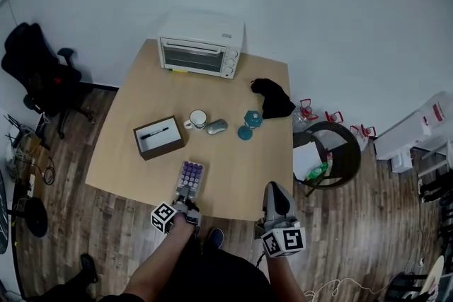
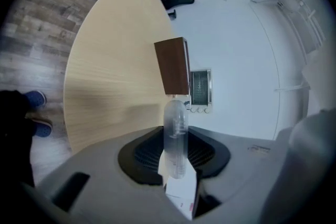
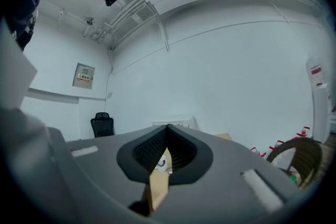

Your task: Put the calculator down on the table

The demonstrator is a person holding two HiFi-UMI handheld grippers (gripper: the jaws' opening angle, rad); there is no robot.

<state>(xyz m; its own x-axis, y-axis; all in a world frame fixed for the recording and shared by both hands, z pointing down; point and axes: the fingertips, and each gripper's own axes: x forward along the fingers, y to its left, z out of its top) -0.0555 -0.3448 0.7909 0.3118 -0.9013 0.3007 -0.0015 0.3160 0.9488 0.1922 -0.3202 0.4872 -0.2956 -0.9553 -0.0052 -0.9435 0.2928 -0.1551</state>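
Calculator point(image 1: 190, 175) sits over the table point(image 1: 241, 173) near the front edge, keys up, w/ its near end clamped in the left gripper point(image 1: 185, 200). Neither view confirms contact w/ the tabletop.

Head view gives the layout:
- brown box point(image 1: 159, 138) w/ a pen, beyond the calculator and to its left
- mug point(image 1: 197, 119), grey mouse point(image 1: 216, 126) and a teal object point(image 1: 249, 124) in a row across mid-table
- toaster oven point(image 1: 202, 46) at the far edge
- black cloth point(image 1: 272, 97) at the far right

Left gripper view adds what the head view does not: calculator seen edge-on, pinched between both pads and pointing toward the box side and oven front.

Right gripper point(image 1: 274, 191) hovers at the front edge near the right corner. Right gripper view shows its jaws together at the tips w/ nothing between them; a sliver of tabletop and the mug show through the gap lower down.

Open room: bare wood from the calculator's right side to the right edge, and a bare strip on its left. Box is the nearest obstacle ahead
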